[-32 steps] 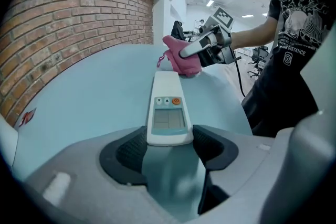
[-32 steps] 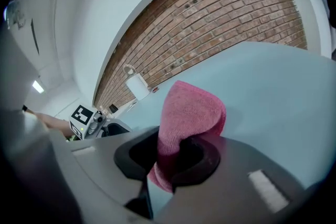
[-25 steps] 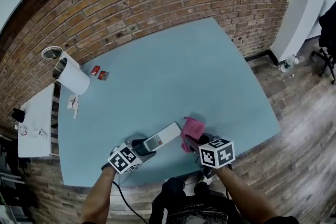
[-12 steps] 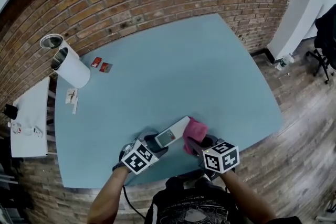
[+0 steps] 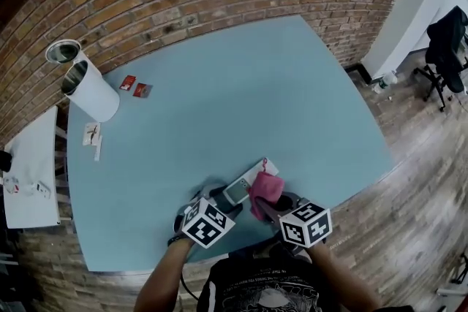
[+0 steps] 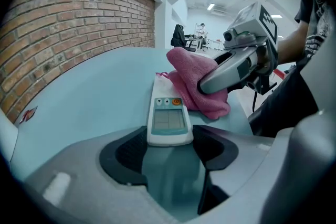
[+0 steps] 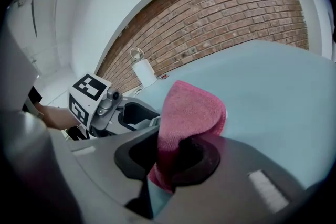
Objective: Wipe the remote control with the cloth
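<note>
The white remote control [image 5: 241,186] lies on the light blue table [image 5: 241,99] near its front edge, display and orange button up [image 6: 168,115]. My left gripper [image 5: 223,199] is shut on the remote's near end, one pad on each side [image 6: 169,147]. A pink cloth [image 5: 265,188] is folded in my right gripper [image 5: 270,207], which is shut on it [image 7: 176,157]. The cloth [image 6: 194,84] rests on the far right part of the remote, and that part is hidden under it. In the right gripper view the cloth [image 7: 189,110] rises from the jaws, with the left gripper [image 7: 113,107] beyond.
A white cylinder [image 5: 91,95] stands at the table's far left, with two small red packets [image 5: 135,87] beside it. A white side table [image 5: 33,172] is to the left. A brick wall runs behind. A chair [image 5: 442,47] stands on the wooden floor at right.
The right gripper has carried the pink cloth leftwards, from beside the remote's far end onto the remote. The left gripper still holds the remote in the same spot.
</note>
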`<action>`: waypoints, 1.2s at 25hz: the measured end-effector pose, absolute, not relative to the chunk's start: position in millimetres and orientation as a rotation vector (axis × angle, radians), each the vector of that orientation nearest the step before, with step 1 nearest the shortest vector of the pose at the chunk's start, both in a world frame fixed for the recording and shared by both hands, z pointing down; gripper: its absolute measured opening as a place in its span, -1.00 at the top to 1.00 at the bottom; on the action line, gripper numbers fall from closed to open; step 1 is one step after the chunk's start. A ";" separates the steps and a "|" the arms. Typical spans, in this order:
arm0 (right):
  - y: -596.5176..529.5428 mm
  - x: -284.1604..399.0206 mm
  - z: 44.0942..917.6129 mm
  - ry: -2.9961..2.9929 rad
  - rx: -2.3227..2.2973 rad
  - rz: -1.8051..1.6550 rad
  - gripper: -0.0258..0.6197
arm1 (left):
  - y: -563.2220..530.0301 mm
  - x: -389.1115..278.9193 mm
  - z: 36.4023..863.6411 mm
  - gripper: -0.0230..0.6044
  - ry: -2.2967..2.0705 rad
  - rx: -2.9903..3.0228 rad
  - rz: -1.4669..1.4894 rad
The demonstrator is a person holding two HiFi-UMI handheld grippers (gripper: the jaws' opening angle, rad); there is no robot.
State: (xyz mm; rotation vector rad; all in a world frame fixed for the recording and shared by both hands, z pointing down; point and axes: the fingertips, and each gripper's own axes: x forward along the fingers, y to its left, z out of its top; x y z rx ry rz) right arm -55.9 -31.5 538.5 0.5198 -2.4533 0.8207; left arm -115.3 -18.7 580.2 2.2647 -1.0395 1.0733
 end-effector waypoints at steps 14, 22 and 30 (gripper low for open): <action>-2.6 -75.6 537.1 -2.399 0.453 0.784 0.72 | -19.9 -108.9 577.1 0.05 -1.025 2.287 1.059; -46.9 -81.4 487.6 -2.387 0.385 0.617 0.71 | -21.2 -105.7 575.8 0.05 -1.010 2.318 1.048; -95.7 -138.1 480.9 -2.454 0.384 0.610 0.71 | -23.2 -105.3 577.8 0.05 -0.997 2.314 1.056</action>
